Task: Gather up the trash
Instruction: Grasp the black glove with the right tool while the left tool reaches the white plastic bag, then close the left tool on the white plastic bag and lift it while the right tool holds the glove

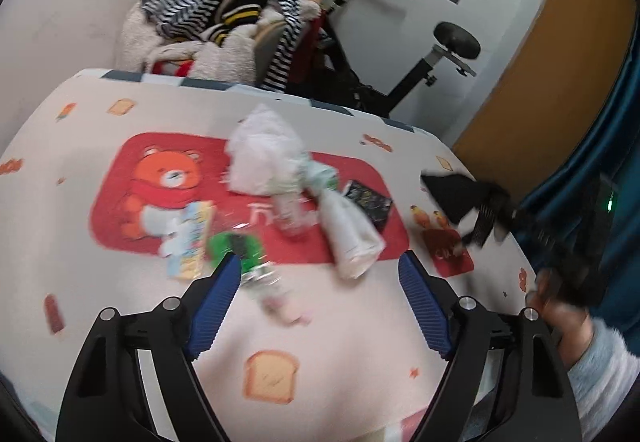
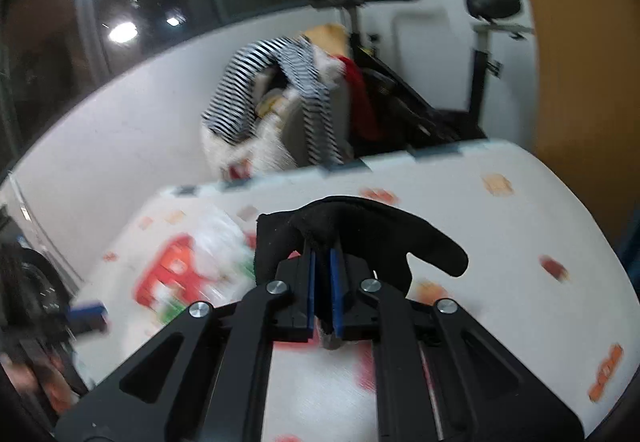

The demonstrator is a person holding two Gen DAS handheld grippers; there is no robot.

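Right tool (image 2: 323,254) clamped on black cloth (image 2: 360,230), lifted above table (image 2: 500,242)

The left hand-held gripper (image 1: 320,270) fills the lower frame, its blue-padded jaws spread wide with nothing between them. The right hand-held gripper (image 2: 323,262) sits bottom centre, jaws nearly together, pinching a black cloth (image 2: 372,234). A sleeved hand (image 1: 576,326) shows at the lower right.
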